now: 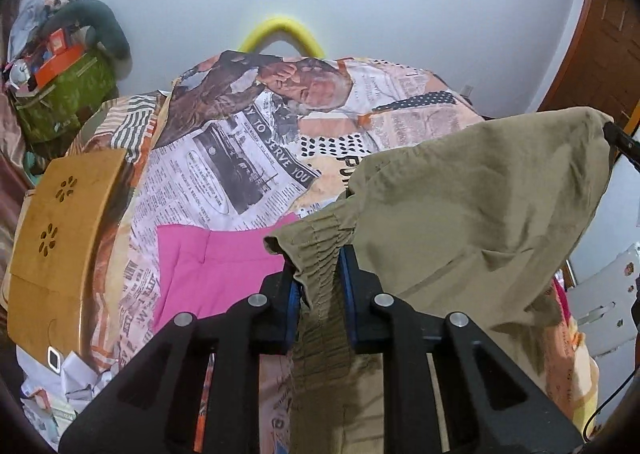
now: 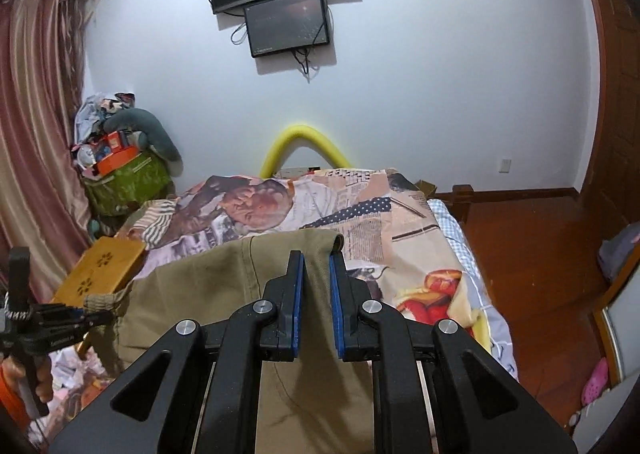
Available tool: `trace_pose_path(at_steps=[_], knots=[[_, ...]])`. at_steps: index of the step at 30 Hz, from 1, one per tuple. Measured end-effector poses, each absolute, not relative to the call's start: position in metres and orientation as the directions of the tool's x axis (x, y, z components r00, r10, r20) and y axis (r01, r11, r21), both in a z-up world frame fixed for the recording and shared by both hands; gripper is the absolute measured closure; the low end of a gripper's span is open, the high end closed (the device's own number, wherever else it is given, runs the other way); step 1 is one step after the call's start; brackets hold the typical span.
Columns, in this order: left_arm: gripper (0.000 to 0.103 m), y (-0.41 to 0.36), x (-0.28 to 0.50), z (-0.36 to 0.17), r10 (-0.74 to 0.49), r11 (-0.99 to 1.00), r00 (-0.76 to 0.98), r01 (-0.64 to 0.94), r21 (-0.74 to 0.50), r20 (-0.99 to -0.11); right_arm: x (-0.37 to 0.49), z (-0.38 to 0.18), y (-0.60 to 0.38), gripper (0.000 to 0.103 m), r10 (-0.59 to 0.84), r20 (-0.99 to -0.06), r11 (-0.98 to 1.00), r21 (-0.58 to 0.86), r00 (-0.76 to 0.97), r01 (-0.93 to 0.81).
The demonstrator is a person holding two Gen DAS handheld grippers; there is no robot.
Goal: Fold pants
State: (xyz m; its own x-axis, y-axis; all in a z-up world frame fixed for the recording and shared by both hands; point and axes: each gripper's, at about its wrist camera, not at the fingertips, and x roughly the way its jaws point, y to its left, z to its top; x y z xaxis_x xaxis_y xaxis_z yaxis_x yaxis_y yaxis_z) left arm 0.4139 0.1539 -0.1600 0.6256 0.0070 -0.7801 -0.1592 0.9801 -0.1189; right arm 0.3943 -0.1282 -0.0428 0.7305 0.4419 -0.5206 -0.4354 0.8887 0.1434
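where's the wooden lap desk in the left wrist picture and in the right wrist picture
Left wrist: the lap desk lies at the far left edge, beside the pink cloth.
Right wrist: the lap desk lies lower left, just above the left gripper, behind the khaki pants.
Shared landmark: the yellow tube arching against the wall behind the bed.

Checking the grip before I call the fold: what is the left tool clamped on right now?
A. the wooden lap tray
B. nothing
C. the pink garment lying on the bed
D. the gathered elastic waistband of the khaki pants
D: the left tool pinches the gathered waistband of the khaki cotton pants, lifted above the pink garment.
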Motion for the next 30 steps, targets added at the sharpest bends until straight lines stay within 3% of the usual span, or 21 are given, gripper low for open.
trace_pose_path(at_steps=[7,19,30], knots=[[0.090,0.140,0.379,-0.148,-0.054,0.983,0.640,-0.100,-0.153,-0.766,0.367,-0.051,-0.151,0.092,0.458,-0.513,0.886,0.199,0.726,-0.418],[0.090,0.122,0.311,-0.156,-0.082,0.988,0.626,-0.053,-0.147,-0.776,0.277,-0.074,-0.179,0.092,0.456,-0.532,0.888,0.215,0.713,-0.408],[0.090,0.097,0.235,-0.224,-0.009,0.999,0.562,-0.023,-0.026,-0.827,0.185,-0.163,-0.199,0.092,0.396,-0.670,0.917,0.247,0.628,-0.314]])
